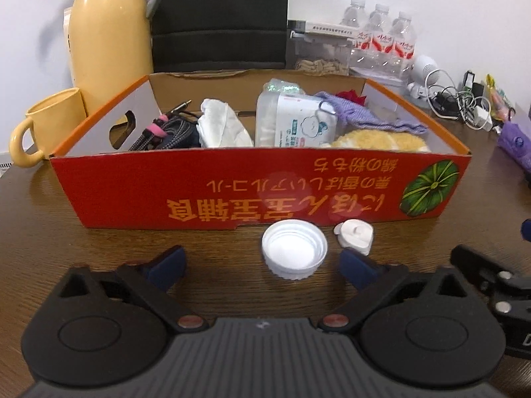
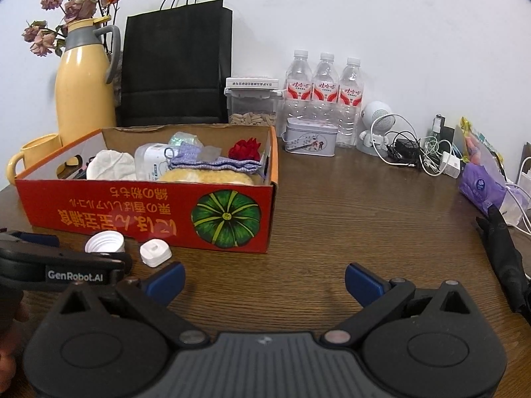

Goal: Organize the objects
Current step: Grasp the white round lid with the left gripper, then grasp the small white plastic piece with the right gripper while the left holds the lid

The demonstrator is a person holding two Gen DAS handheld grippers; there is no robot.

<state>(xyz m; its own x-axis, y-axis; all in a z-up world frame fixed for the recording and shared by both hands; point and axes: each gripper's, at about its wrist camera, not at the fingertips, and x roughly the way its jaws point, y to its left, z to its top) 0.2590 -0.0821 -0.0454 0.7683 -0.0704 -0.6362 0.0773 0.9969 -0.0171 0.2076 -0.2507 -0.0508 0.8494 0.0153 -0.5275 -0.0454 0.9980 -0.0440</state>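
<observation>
Left wrist view shows your left gripper (image 1: 262, 265) low over the brown table (image 1: 132, 248), and its blue fingers (image 1: 166, 267) stand apart. A white cap (image 1: 293, 252) lies open side up on the table between them, but the fingers do not touch it. Just beside the cap, on its right, sits a small white plug (image 1: 355, 237), close to the right finger. Both small things lie near the front wall of the red box (image 1: 232, 192), which has yellow letters and a green pumpkin picture on it. Inside the box you can see a dark cable (image 1: 166, 132) at the left end, a white cloth (image 1: 222, 126), a pack of cotton pads (image 1: 298, 119), a purple cloth (image 1: 365, 116), a red flower (image 1: 351, 96) and something yellow and fluffy (image 1: 381, 141) by the front wall. A yellow mug (image 1: 49, 126) and a tall yellow jug (image 1: 109, 33) stand behind the left end of the box. Right wrist view shows your right gripper (image 2: 265, 282) over a bare part of the table, to the right of the cap and plug. Its blue fingers (image 2: 361, 280) stand apart too, with nothing between them. Three water bottles (image 2: 325, 93) and a black bag (image 2: 176, 66) stand by the back edge of the table, and a heap of white wires (image 2: 415, 152) lies near the far right corner.
</observation>
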